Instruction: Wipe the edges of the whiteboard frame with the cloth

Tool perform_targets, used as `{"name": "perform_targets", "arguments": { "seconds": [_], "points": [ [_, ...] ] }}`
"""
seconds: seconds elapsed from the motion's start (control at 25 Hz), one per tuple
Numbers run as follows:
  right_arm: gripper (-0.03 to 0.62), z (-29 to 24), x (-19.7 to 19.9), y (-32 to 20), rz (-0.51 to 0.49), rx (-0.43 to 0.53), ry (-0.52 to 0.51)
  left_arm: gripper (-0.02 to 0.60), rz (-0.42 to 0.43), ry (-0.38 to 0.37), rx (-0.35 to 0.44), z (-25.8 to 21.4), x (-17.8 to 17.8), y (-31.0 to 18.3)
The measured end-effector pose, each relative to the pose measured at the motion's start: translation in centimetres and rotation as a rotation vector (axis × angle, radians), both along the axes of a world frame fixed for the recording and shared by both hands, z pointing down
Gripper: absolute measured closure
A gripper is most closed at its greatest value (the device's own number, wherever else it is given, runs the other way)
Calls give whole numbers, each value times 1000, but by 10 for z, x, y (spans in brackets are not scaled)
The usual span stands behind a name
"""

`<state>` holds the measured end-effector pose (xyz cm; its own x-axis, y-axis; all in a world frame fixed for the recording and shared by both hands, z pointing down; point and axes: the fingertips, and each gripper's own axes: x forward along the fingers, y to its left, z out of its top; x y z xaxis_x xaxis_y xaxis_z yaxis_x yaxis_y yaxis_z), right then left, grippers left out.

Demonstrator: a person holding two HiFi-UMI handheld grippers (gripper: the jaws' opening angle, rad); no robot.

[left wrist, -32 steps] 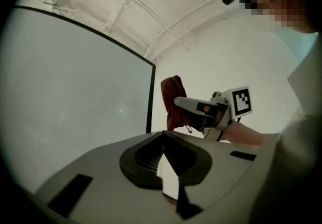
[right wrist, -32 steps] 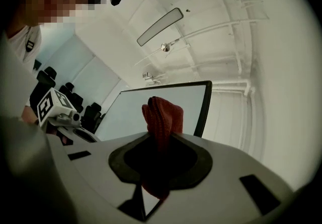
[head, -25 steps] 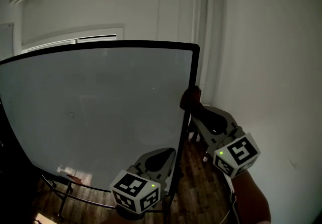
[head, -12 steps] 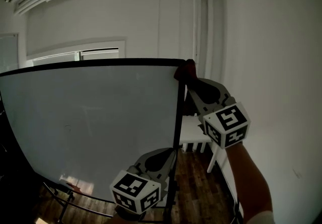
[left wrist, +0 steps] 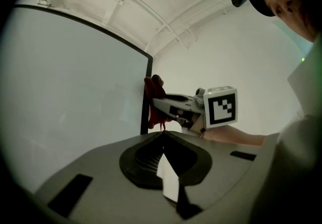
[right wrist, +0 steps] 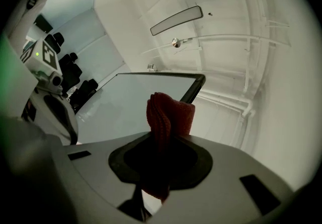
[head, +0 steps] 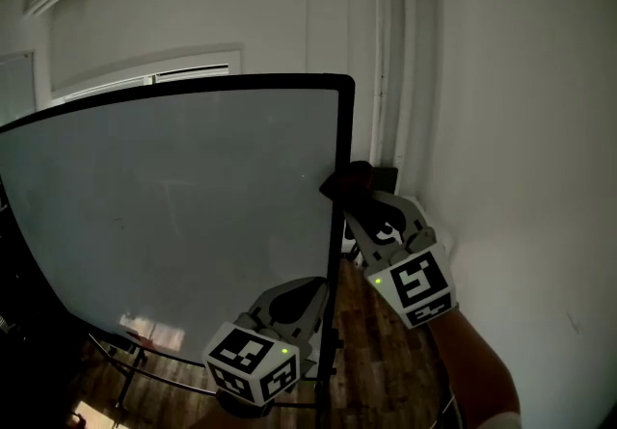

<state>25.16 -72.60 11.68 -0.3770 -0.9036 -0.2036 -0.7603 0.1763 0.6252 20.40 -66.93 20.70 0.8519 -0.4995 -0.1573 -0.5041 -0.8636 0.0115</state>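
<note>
Red cloth (right wrist: 170, 111) in right claw (right wrist: 162, 136) — ribbing only close-up

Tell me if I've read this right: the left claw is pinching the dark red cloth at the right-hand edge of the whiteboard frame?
Not quite. It is the right claw that pinches the dark red cloth, as the right gripper view shows. The cloth is at the right-hand edge of the whiteboard frame, as you said. The left claw is shut with nothing in it.
</note>
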Motion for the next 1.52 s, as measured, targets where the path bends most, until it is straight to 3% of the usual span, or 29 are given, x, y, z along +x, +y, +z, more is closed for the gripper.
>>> {"name": "perform_targets", "arguments": {
  "seconds": [0.32,0.52,0.6,0.76,0.92,1.2,1.32,1.52],
  "points": [
    [520,99,0,3,-14,-180,27,575,-10,-18,-32,25,-8,0],
    [520,49,10,25,-53,-68,-141,574,-16,-31,-43,43,-9,4],
    [520,54,10,17,-42,-75,-151,574,-15,-28,-40,51,-7,4],
    [520,126,7,-8,-20,-209,-167,574,-14,-33,-59,79,-8,3],
    [520,213,10,-11,14,-325,-245,574,-25,-17,-107,116,-19,2],
    [520,338,1,0,97,-459,-308,575,-45,-60,-194,188,-38,0],
    [520,365,-3,-1,133,-451,-298,574,-32,-74,-215,210,-40,-8],
    [520,378,-8,7,210,-329,-260,574,-19,-85,-251,242,-46,-16]
  ]
}}
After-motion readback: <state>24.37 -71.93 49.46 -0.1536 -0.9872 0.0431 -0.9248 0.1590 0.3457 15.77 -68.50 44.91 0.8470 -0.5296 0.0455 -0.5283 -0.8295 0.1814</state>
